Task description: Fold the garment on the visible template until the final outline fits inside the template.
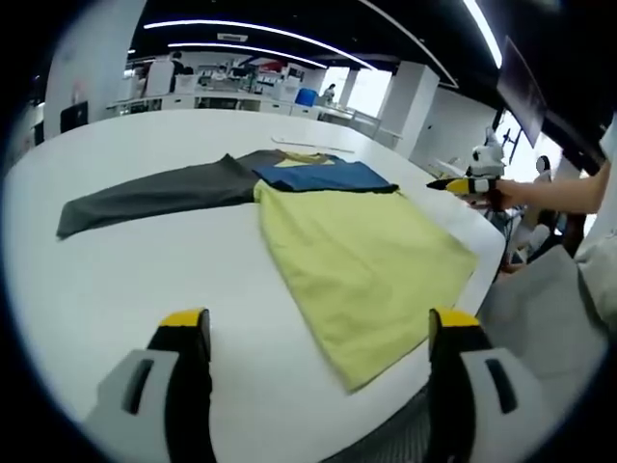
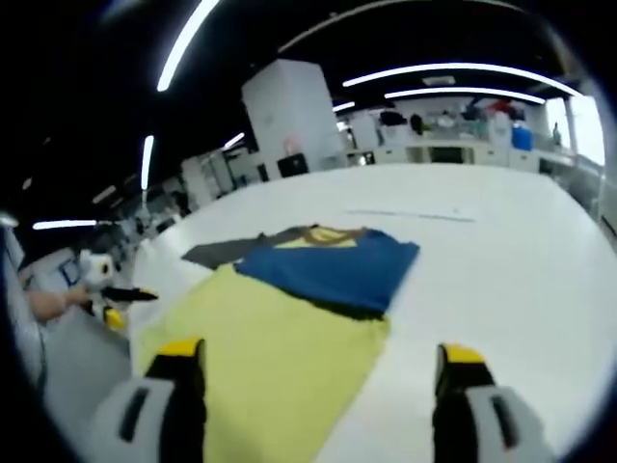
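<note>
Both the left gripper (image 1: 320, 333) and right gripper (image 2: 318, 365) hover wide open, holding nothing. The shirt (image 1: 357, 256) lies flat near the tabletop's (image 1: 145, 280) edge; being soft and light, it is probably best pinched at the long gray sleeve (image 1: 154, 196).

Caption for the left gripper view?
Open left hand-held gripper faces a yellow, blue and grey garment on a white table.

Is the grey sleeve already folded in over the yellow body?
No. In the left gripper view the grey sleeve lies stretched out flat on the white table, off to the side of the yellow body.
</note>
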Tool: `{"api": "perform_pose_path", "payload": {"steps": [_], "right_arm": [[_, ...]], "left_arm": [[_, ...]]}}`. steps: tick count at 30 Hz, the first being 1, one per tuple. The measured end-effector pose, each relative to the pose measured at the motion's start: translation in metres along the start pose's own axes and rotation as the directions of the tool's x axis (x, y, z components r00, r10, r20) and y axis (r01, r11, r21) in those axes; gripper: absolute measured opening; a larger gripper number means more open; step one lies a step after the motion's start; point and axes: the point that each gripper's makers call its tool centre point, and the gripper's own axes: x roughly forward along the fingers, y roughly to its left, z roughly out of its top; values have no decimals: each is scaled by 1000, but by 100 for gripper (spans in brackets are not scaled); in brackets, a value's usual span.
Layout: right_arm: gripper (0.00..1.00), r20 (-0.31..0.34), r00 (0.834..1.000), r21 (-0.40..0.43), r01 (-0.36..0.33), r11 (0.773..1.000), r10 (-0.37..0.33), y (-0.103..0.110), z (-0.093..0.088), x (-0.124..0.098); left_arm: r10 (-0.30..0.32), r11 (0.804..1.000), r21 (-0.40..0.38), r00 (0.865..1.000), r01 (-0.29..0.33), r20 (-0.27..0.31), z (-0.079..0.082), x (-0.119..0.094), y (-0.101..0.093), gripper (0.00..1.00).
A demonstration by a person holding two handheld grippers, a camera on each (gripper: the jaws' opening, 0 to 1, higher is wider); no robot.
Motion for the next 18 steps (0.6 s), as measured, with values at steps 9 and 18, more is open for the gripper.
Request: {"api": "perform_pose_path", "payload": {"steps": [9, 18], "right_arm": [[99, 2, 1000, -46, -7, 999, 7, 12, 1, -21], [99, 49, 999, -33, -16, 999, 18, 35, 3, -32]], "left_arm": [[11, 1000, 22, 1000, -11, 13, 11, -1, 14, 90], [68, 996, 64, 998, -68, 7, 27, -4, 57, 90]]}}
